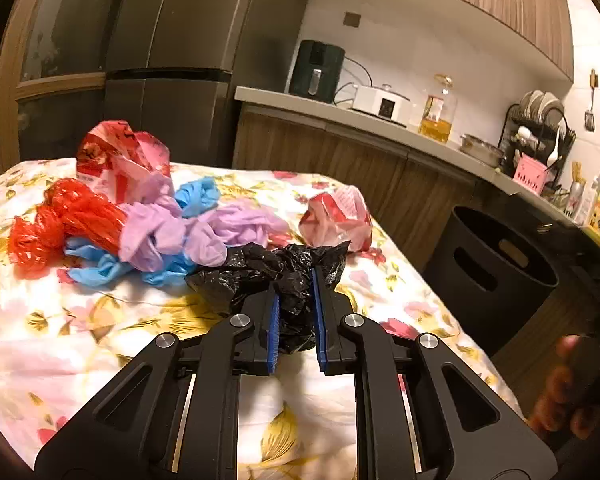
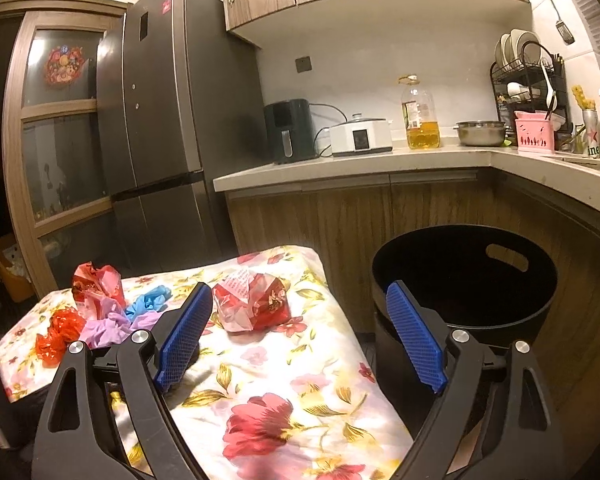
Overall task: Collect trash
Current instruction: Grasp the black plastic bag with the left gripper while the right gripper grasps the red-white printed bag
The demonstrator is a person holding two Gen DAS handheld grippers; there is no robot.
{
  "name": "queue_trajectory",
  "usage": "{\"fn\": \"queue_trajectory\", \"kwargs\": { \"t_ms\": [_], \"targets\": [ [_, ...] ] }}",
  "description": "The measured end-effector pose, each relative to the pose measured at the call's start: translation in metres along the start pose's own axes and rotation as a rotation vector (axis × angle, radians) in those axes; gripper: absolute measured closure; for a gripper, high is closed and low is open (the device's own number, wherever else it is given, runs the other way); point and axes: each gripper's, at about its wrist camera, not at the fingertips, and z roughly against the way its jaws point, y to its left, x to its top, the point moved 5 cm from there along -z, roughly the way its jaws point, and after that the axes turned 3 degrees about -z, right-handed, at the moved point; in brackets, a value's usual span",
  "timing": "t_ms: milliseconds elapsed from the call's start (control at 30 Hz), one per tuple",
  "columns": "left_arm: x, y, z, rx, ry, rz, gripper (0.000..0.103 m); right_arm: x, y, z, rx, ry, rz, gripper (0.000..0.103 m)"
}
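Floral tablecloth, black bin beside, kitchen counter behind.

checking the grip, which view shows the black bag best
The left wrist view: the black bag sits crumpled between the left gripper pads, up close. The right wrist view shows none of it.
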Motion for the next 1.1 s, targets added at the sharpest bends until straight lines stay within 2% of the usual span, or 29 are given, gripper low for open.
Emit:
{"fn": "queue_trajectory", "kwargs": {
  "t_ms": [133,467,767,1100],
  "targets": [
    [0.008,0.007,0.017,-0.005,-0.038,0.01,0.09,-0.003,0.012,-0.019,0.002,0.025,0.018,0.017],
    [0.029,0.023,0.04,0.003,-0.11,0.019,0.09,-0.005,0.036,-0.069,0.009,0.058,0.05,0.029],
    [0.035,0.031,0.033,0.003,-0.108,0.025,0.09,-0.018,0.04,-0.116,-0.025,0.128,0.065,0.045],
    [0.036,0.037,0.024,-0.003,-0.1,0.035,0.09,-0.033,0.042,-0.146,-0.012,0.222,0.051,0.06]
  ]
}}
